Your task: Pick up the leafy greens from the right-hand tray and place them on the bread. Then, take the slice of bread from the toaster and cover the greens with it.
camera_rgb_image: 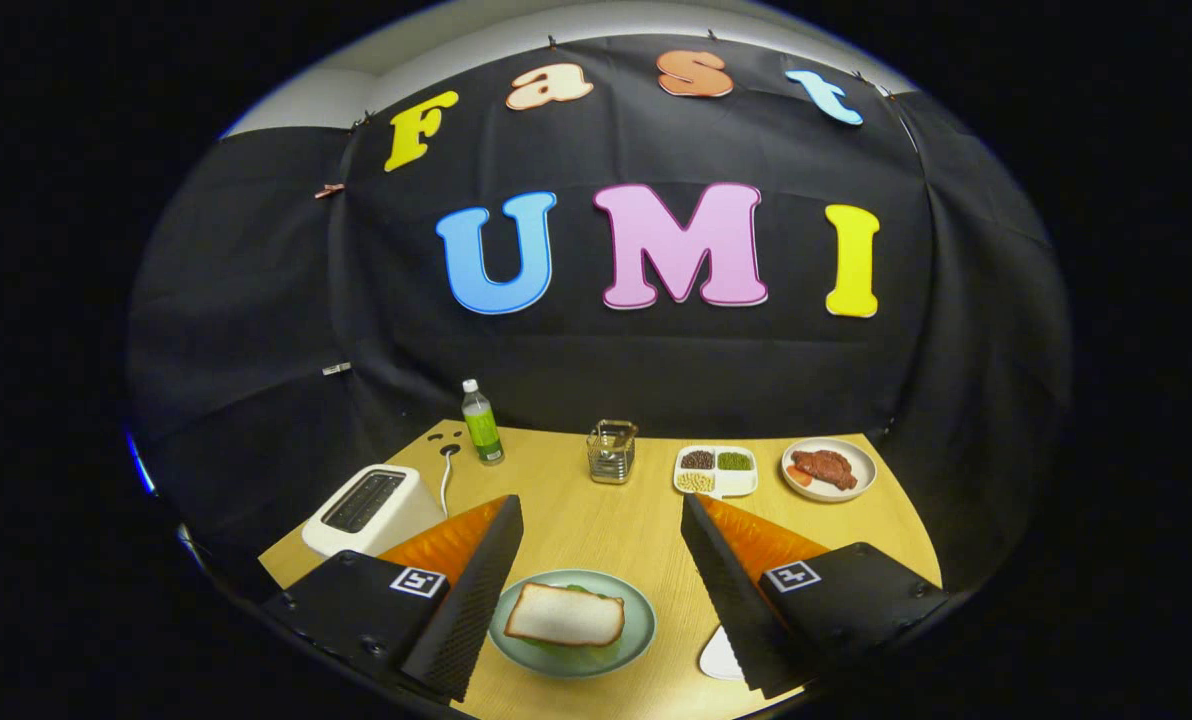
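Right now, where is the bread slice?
In the gripper view, the bread slice lies on the green plate, over some greens, between the open gripper's fingers, with the toaster beyond the left finger.

Bottle (pixel 481 422), metal basket (pixel 612 452), divided dish (pixel 716 470), meat plate (pixel 829 468).

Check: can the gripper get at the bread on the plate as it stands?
Probably yes. The gripper is open, and the bread lies flat on the plate between its fingers with nothing over it. Lying flat, its edges may be awkward to pinch.
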